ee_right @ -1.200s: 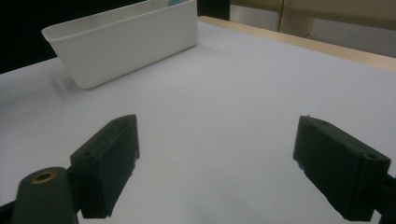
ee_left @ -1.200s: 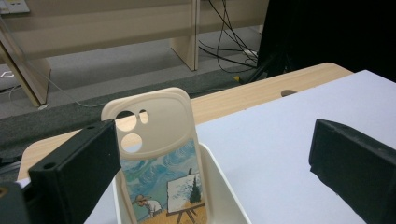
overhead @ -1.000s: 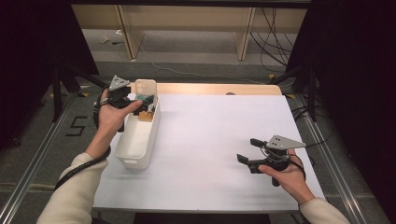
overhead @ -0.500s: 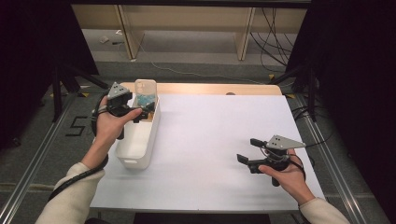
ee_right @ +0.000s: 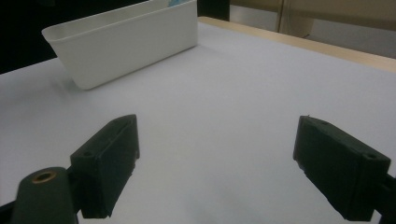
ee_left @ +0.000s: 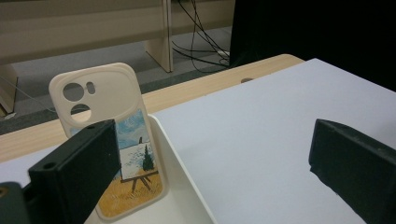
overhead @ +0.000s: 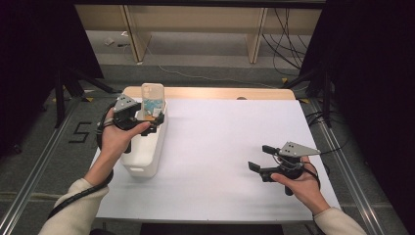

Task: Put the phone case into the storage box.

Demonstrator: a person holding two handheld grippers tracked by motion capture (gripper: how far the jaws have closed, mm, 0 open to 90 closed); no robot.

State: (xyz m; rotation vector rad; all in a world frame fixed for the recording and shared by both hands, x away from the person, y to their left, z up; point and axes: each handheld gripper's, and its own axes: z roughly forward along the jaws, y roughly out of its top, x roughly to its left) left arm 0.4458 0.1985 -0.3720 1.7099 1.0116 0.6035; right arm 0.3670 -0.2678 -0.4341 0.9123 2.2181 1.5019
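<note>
A cream phone case (overhead: 152, 94) with a painted landscape (ee_left: 133, 154) stands upright, leaning at the far end of a white bin (overhead: 142, 159). My left gripper (overhead: 152, 120) hovers over the bin just in front of the case, jaws wide apart and open (ee_left: 210, 154); its left jaw overlaps the case's lower edge in the left gripper view, and nothing lies between the jaws. My right gripper (overhead: 261, 157) rests low over the white table top at the near right, open and holding nothing (ee_right: 215, 154). From the right gripper view the bin (ee_right: 126, 44) is far off at upper left.
The white table sheet (overhead: 230, 132) spreads wide between the bin and the right hand. A wooden strip (overhead: 230, 93) runs along the far edge. Dark curtains flank both sides, and cables (overhead: 288, 34) lie on the floor beyond.
My left gripper has drawn back toward the person along the bin, away from the phone case, which stays standing at the far end. The right gripper has not moved.
</note>
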